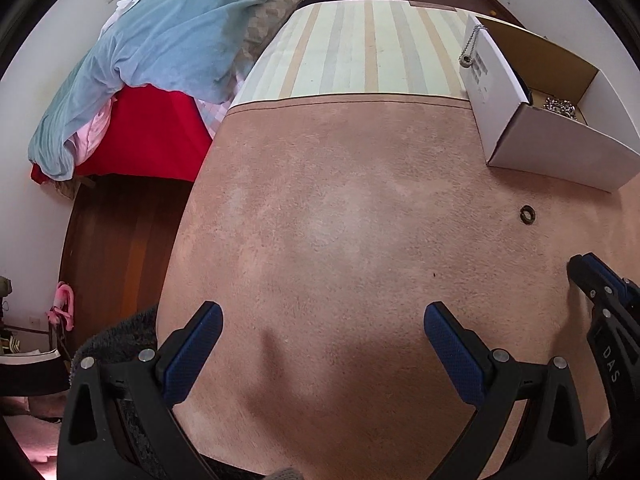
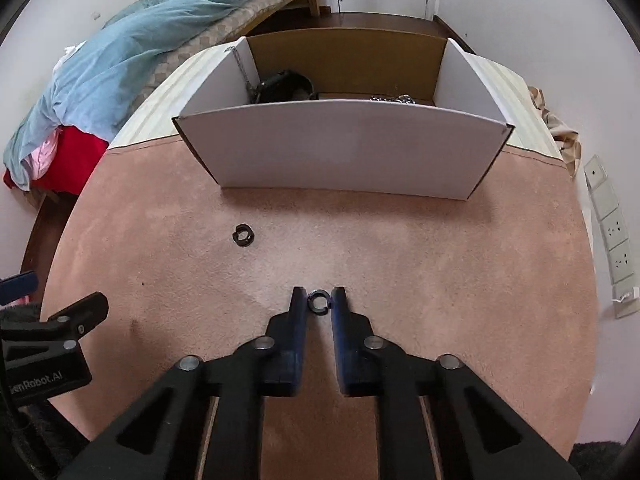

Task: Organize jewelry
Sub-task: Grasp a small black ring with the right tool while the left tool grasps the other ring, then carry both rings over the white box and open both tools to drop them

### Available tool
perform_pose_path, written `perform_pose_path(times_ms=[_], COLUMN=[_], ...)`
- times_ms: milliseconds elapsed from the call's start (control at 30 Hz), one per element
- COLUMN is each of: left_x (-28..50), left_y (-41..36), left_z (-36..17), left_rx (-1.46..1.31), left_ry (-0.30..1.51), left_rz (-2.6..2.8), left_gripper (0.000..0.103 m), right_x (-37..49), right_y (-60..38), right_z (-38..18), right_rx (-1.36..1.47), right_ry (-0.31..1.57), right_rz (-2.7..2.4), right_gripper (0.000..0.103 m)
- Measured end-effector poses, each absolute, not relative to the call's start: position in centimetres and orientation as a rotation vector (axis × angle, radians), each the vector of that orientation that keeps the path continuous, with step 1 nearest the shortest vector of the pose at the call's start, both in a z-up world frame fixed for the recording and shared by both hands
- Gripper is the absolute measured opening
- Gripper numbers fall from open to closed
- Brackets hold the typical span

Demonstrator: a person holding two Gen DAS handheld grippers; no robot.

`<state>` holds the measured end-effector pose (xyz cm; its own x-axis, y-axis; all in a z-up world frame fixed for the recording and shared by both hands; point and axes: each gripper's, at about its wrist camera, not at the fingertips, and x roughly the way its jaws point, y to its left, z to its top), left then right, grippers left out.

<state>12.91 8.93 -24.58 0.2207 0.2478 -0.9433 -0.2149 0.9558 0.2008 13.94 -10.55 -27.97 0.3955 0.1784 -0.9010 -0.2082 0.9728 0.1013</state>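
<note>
Nearest, the right hand-held gripper has its blue-padded jaws drawn in around a small dark ring lying flat on the pink-covered table, pinching it between the tips, though how firmly the pads bite is hard to tell. The left hand-held gripper hangs just to its left, jaws spread wide over bare cloth and holding nothing. To lift cleanly, the pads likely need to catch the ring across its outer edge and rise straight up, since a thin band on soft nap could easily tip or slip out. The ring is black, slim and open at one side, like a cuff. Farther off to the left lies a second dark ring, thicker, also with a gap. Beyond both stands a white cardboard box, open-topped, with a silver chain draped over its left wall and more dark and silvery pieces inside. That box is probably where the ring belongs. A bed with blue bedding fills the far left.
</note>
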Motion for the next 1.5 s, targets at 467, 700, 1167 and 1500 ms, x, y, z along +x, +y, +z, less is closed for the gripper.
perform_pose_path(times_ms=[467,700,1167,1500], left_x=[17.2,18.7,19.6,18.8], left_y=[3.2,0.0,-2.1,-1.5], left_z=[-25.5,-25.8,-26.3,-24.9], left_rx=[-0.054,-0.015,-0.004,-0.027], left_ry=[1.292,1.247,1.224,1.189], left_rz=[0.117,0.044,-0.025,-0.033], left_gripper=[0.102,0.087,0.010,0.010], right_x=[14.1,14.2,14.8,15.9], right_y=[-18.2,-20.8,-22.8,-22.7], right_z=[-25.5,-26.1,-26.2,-26.4], right_rx=[0.140,0.147,0.208,0.189], right_ry=[1.097,1.076,1.081,1.126], right_rz=[0.128,0.038,0.019,0.051], right_gripper=[0.012,0.012,0.000,0.015])
